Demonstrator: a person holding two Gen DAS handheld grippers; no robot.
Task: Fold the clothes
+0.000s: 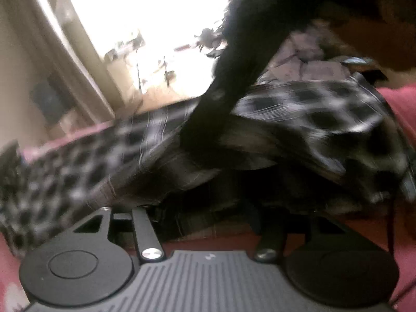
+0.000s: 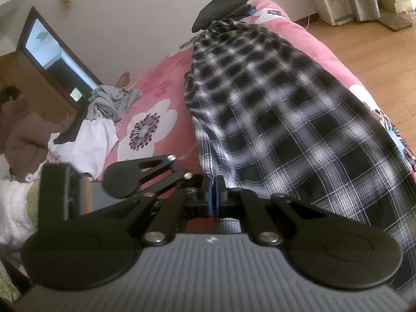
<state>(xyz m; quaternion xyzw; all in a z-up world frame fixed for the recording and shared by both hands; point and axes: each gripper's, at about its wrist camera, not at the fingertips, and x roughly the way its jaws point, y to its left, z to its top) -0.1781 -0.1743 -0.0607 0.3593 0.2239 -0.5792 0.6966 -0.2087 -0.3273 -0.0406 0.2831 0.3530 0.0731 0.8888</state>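
1. Because the plaid garment (image 2: 273, 109) is being pinched at only one edge by the right gripper (image 2: 214, 197), whose fingers are being pressed together on the cloth, a slip out of that narrow clamp is being risked if the fabric is tugged sharply.
2. The garment is being stretched long across the pink floral bedspread (image 2: 153, 98), with its far end bunched beside a black item (image 2: 221, 5); a crooked fold is being risked if that bunching is dragged along.
3. The left gripper (image 1: 208, 215) is being shown in a heavily blurred view, its fingertips buried under dark cloth, so whether it is clenched or released cannot be told.
4. The right gripper is being held low and nearly level, pointed along the garment's length; the left is being tilted up into the hanging plaid.
5. A grey and white clothes pile (image 2: 98, 119) is being left well apart, near the bed's edge.
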